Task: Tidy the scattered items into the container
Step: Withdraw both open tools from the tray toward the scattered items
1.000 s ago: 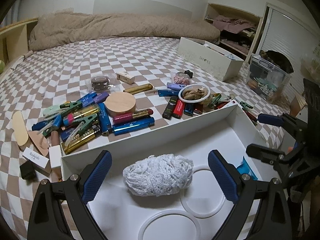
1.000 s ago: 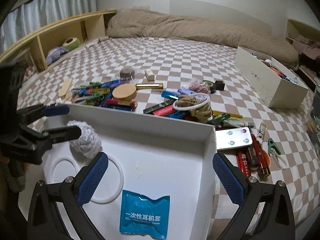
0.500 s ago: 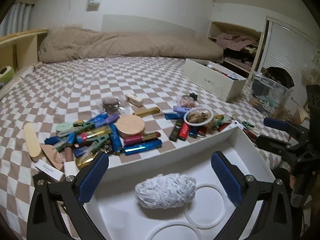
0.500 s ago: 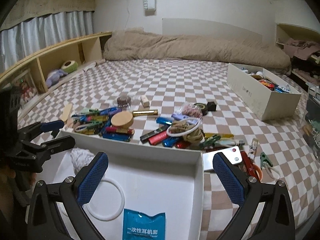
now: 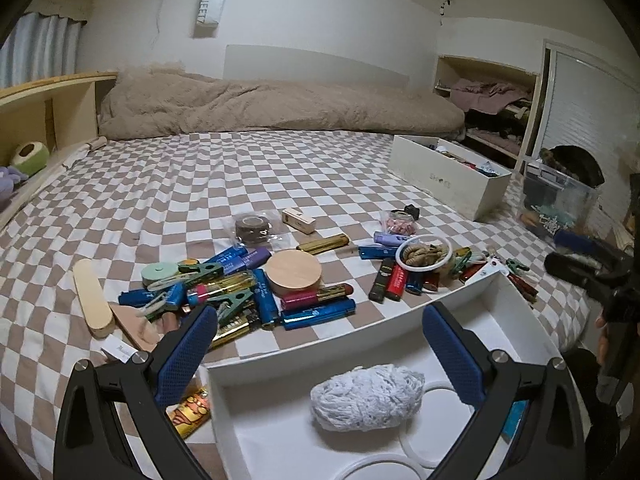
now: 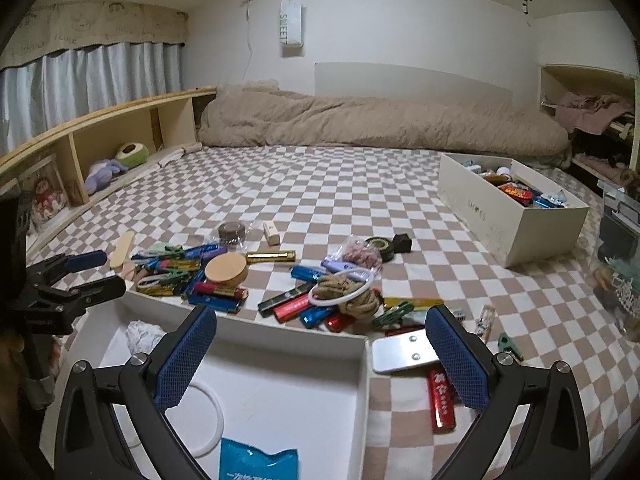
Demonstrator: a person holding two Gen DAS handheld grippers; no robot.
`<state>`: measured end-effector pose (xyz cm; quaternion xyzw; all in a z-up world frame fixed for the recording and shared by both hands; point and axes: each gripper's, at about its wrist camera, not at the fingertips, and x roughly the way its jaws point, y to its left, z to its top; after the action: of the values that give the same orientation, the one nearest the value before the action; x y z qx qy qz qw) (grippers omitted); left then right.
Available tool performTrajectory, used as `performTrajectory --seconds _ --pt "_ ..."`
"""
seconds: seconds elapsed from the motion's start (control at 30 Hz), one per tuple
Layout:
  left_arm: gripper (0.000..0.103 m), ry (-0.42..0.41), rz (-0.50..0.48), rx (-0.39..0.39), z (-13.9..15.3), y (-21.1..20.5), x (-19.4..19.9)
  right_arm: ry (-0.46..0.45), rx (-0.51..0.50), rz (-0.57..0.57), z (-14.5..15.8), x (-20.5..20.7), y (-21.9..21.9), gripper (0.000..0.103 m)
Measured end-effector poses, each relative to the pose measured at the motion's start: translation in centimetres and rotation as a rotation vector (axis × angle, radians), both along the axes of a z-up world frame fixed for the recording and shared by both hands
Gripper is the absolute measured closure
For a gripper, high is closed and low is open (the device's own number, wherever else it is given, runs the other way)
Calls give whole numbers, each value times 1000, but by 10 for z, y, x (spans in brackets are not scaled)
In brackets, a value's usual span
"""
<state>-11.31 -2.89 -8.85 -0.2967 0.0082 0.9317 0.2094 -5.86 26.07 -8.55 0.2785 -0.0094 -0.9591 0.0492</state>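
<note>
A white open box (image 5: 280, 436) (image 6: 280, 330) lies on the checkered bed near me. Inside it are a white yarn ball (image 5: 366, 396) (image 6: 142, 336), white rings (image 5: 440, 390) (image 6: 208, 412) and a blue packet (image 6: 258, 462). Beyond its far wall lie scattered items: lighters, clips, a round wooden lid (image 5: 293, 272) (image 6: 225, 269), a rope coil in a white ring (image 5: 424, 254) (image 6: 344, 290). My left gripper (image 5: 320, 344) hovers open and empty above the box's left end. My right gripper (image 6: 320, 344) is open and empty over the box's right end.
A second white box (image 5: 448, 178) (image 6: 508, 208) with items stands at the far right of the bed. A beige duvet (image 6: 360, 122) lies along the back. Wooden shelves (image 6: 100, 140) run along the left, and a clear bin (image 5: 560, 200) sits off the bed's right edge.
Both grippers have risen and tilted up and back from the box, so more of the bed and wall shows. The yarn ball stays in the box.
</note>
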Motion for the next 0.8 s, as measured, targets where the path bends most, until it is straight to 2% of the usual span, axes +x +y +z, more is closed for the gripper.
performTrajectory --seconds 0.2,0.37,0.6,0.8 --pt "0 15 46 -5 5 -8 -2 28 -6 -31 7 -2 16 0" --pt "0 21 84 22 15 -23 -7 47 -4 -57 10 -1 29 0" --pt "0 54 148 49 42 -47 -10 67 22 -77 20 -2 43 0" --pt "0 46 175 62 69 -51 -21 103 41 -100 33 -12 55 0"
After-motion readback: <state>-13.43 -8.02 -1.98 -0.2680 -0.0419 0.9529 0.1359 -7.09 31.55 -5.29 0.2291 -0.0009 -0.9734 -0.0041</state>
